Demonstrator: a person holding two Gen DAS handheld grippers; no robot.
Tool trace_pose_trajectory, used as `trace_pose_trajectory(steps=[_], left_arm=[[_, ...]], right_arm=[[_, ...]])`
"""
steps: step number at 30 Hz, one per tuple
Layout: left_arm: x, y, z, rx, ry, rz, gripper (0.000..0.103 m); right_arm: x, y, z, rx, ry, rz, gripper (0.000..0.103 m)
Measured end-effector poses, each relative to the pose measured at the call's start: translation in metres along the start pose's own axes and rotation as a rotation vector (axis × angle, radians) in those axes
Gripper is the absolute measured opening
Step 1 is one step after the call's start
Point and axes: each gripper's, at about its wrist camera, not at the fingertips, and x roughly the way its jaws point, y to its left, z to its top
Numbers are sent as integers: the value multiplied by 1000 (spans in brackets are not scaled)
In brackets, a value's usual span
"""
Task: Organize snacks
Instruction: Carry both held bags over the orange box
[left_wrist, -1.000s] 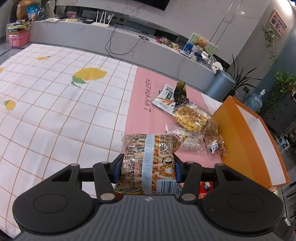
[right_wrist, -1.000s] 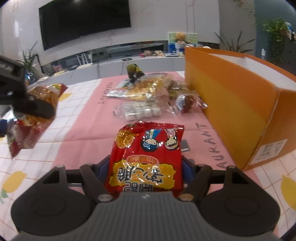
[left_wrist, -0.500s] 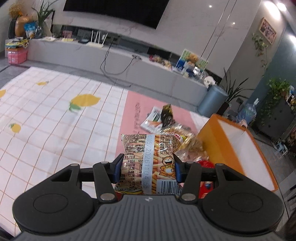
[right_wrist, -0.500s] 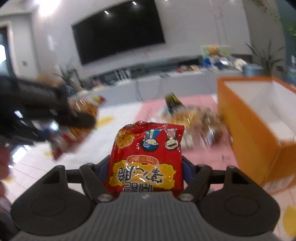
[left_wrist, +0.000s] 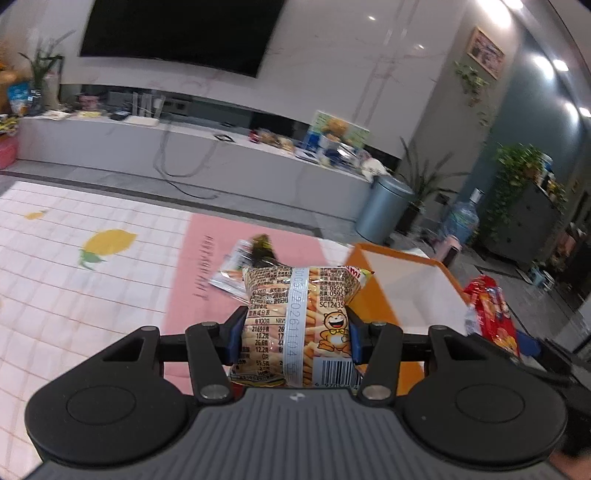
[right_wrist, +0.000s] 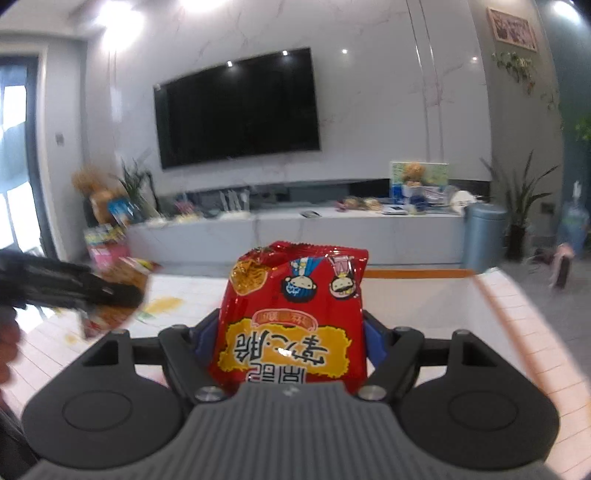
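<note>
Two packets are aloft, one in each gripper, and the move ahead turns on where the orange box (left_wrist: 400, 280) lies from each; in the left wrist view its open white-lined mouth sits at about two o'clock from the left gripper (left_wrist: 293, 332), beyond and right of the fingertips, with its long axis running away from the camera toward one o'clock; in the right wrist view the same box (right_wrist: 436, 295) lies straight ahead at twelve to one o'clock of the right gripper (right_wrist: 290, 339), its interior spreading right behind the held packet, so I judge the right hand the nearer and better lined up for a drop. Left jaws are squeezed in on the sides of the biscuit-stick bag (left_wrist: 297, 317), which stands upright between the pads; right jaws stand wider yet clamp the red noodle packet (right_wrist: 291, 317), its print upside down to the camera. Left wrist view alone shows the loose snacks (left_wrist: 236, 269) on the pink mat (left_wrist: 188, 280) at eleven o'clock, and the red packet at three o'clock; right wrist view alone shows the left gripper side-on at nine o'clock, blurred.
</note>
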Motion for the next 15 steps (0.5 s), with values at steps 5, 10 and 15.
trace_pose_trajectory(steps=[5,10,15], left_arm=[[35,-30,-3,40,71,-73,59],[67,-62,-4,71,116,-149,59],[93,-81,-9,75,145,-206,59]], right_arm=[[29,-37,-5,-51,82,-139,73],[60,-70,-16,-14,163,-202,73],[75,-90,-28,19,232,-269,74]])
